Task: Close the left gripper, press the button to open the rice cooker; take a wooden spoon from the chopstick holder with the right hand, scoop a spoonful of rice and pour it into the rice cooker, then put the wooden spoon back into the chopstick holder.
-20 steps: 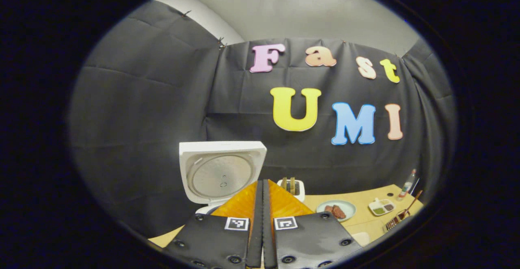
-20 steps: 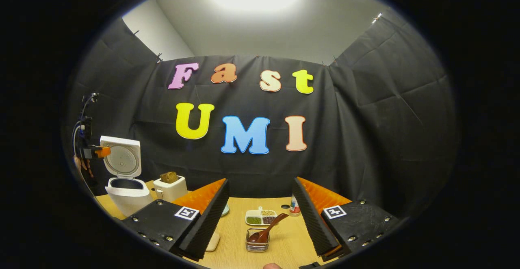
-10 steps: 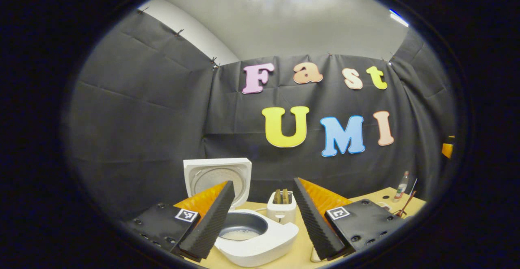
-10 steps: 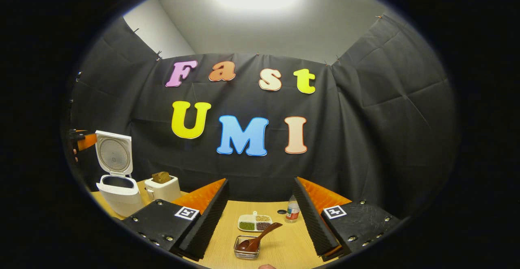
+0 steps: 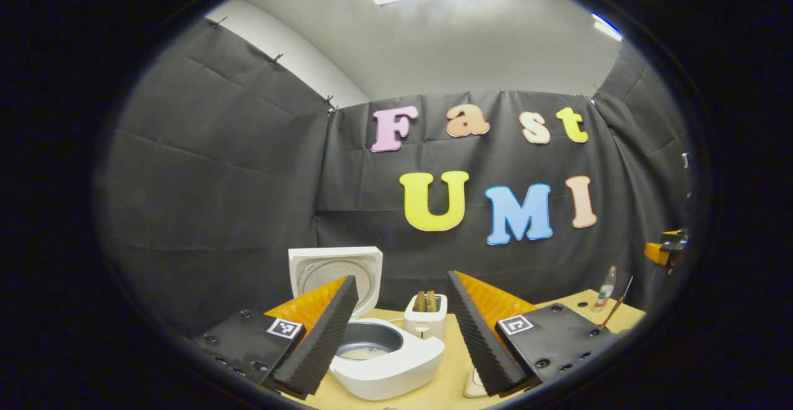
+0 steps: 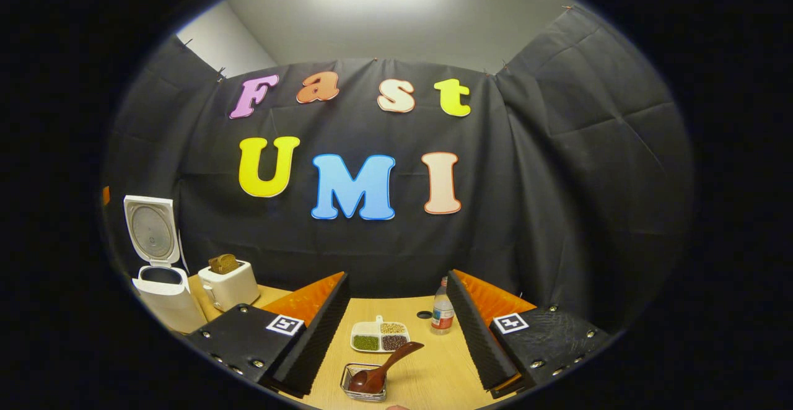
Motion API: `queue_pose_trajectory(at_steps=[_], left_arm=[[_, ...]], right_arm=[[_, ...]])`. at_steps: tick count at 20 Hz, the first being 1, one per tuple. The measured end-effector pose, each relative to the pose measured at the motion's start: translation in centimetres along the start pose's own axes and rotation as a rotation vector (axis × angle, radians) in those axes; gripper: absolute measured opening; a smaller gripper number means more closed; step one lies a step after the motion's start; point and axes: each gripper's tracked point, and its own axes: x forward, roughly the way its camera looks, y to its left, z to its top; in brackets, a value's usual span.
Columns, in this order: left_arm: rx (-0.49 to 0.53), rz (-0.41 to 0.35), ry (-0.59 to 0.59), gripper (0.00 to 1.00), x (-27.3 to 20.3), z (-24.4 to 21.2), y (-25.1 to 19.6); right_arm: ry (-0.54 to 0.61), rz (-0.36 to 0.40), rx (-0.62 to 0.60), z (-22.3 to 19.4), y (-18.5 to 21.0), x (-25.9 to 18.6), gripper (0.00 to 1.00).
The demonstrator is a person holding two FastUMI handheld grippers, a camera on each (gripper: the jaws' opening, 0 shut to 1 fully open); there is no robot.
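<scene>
Okay, your right gripper [image 6: 396,329] is wide open and empty above the chopstick holder [image 6: 363,382], so pinch the light, stiff, likely slick wooden spoon [image 6: 385,367] mid-handle, where it leans out past the holder's rim.

A white toaster [image 6: 228,284] holding brown bread sits lower left; a white divided dish [image 6: 380,337] of grains and a small clear bottle [image 6: 439,314] stand lower centre on the pale wooden surface [image 6: 433,373].
</scene>
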Motion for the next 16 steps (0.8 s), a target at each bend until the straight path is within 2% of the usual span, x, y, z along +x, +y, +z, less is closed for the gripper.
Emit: queue_pose_trajectory(at_steps=[2, 3, 4, 7, 12, 16], left_arm=[[0.017, 0.016, 0.003, 0.99, -0.9, 0.1, 0.4], [0.025, 0.022, 0.011, 0.95, -1.2, 0.1, 0.6], [0.030, 0.027, 0.017, 1.00, -1.6, 0.0, 0.8], [0.037, 0.053, 0.028, 0.99, -2.5, 0.1, 1.6], [0.054, 0.095, 0.045, 0.95, -3.6, -0.3, 2.8], [0.060, 0.133, 0.064, 0.99, -4.6, -0.8, 4.1]], right_arm=[[0.017, -0.001, 0.009, -1.2, -0.3, 1.5, 0.95], [0.026, -0.002, 0.014, -1.8, -0.4, 2.3, 0.96], [0.037, 0.000, 0.019, -2.6, -0.4, 3.1, 0.96], [0.109, -0.003, 0.026, -5.6, -0.6, 5.1, 0.96], [0.207, -0.007, 0.071, -10.2, -0.9, 6.5, 0.96], [0.304, -0.019, 0.118, -14.0, -1.3, 7.4, 0.94]])
